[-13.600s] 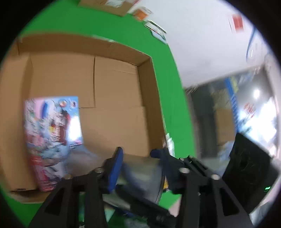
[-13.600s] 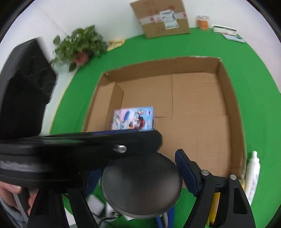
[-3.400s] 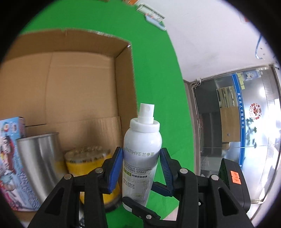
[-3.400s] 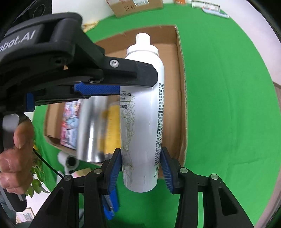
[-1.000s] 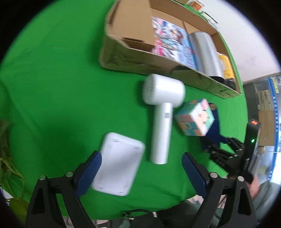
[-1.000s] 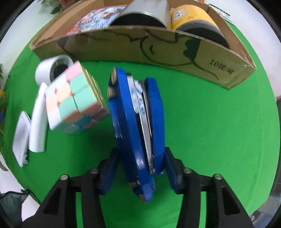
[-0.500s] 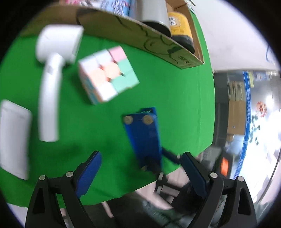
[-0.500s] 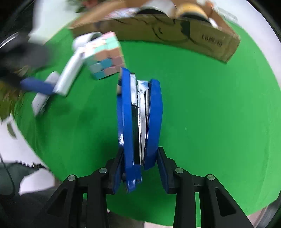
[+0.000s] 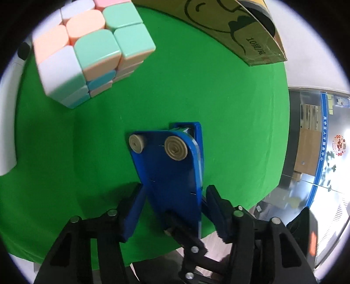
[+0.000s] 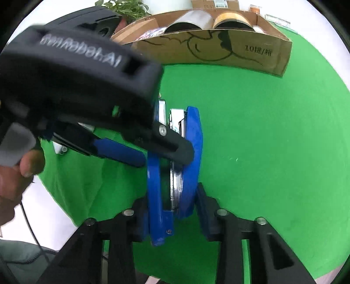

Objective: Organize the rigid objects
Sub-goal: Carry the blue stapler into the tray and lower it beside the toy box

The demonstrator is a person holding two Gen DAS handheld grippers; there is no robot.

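A blue stapler stands on edge over the green cloth, its underside with two round feet facing the left wrist camera. My right gripper is shut on the stapler, pads on its two blue slabs, and its jaws are still closing. My left gripper straddles the same stapler from the side. Its jaws are closing, the left pad at the stapler's edge and a thin gap at the right pad. In the right wrist view the left gripper's fingers cross the stapler's middle.
A pastel puzzle cube lies at the upper left on the cloth. The cardboard box stands behind, holding a steel cylinder and a yellow can. A hand grips the left tool. The cloth's edge runs close below.
The left gripper has swung in from the white items and the cube and come down over the stapler, its jaws narrowing around it. The right gripper has kept hold of the stapler.
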